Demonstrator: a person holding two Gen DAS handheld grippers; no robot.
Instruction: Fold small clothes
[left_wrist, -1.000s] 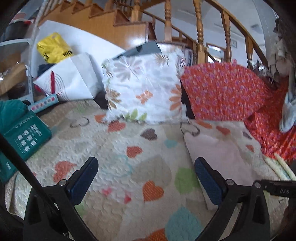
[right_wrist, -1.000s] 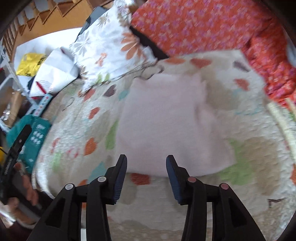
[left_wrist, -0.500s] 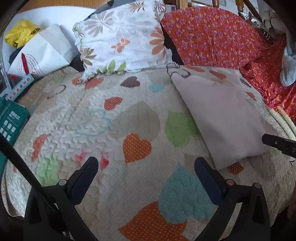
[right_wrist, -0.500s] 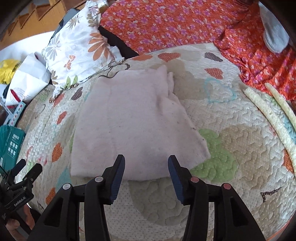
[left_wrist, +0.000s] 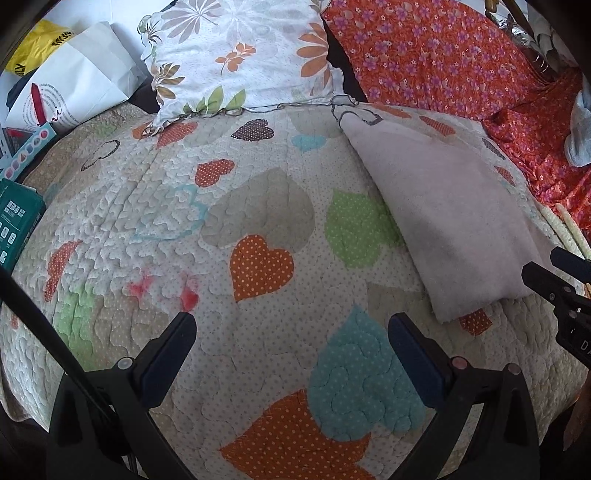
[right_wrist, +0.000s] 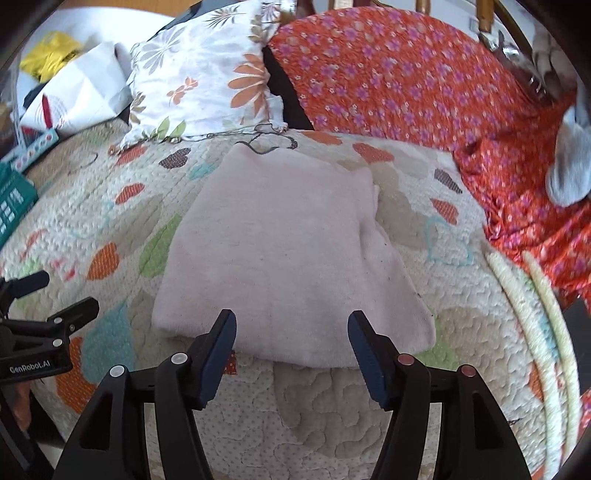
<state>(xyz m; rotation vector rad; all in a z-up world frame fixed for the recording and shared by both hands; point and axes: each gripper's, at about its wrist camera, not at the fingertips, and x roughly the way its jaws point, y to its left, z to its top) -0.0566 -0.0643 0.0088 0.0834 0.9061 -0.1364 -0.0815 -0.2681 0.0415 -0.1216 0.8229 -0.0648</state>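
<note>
A pale pink garment (right_wrist: 288, 251) lies folded flat on the heart quilt (left_wrist: 258, 221), near a floral pillow (right_wrist: 207, 81). The right claw (right_wrist: 291, 332), jaws opening, hovers at its near edge, seemingly clear of it. The left claw (left_wrist: 291, 336) gapes empty over bare quilt.

Bed under heart-print quilt (right_wrist: 332, 417). Pink garment (right_wrist: 288, 258) flat on quilt, near edge just beyond right fingers (right_wrist: 221, 336), well right of left fingers (left_wrist: 410, 350). Floral pillow (right_wrist: 207, 81) and red floral cloth (right_wrist: 406, 85) at far side. Two white cords (right_wrist: 535, 314) right of right fingers. Green box (left_wrist: 14, 218) far left.
</note>
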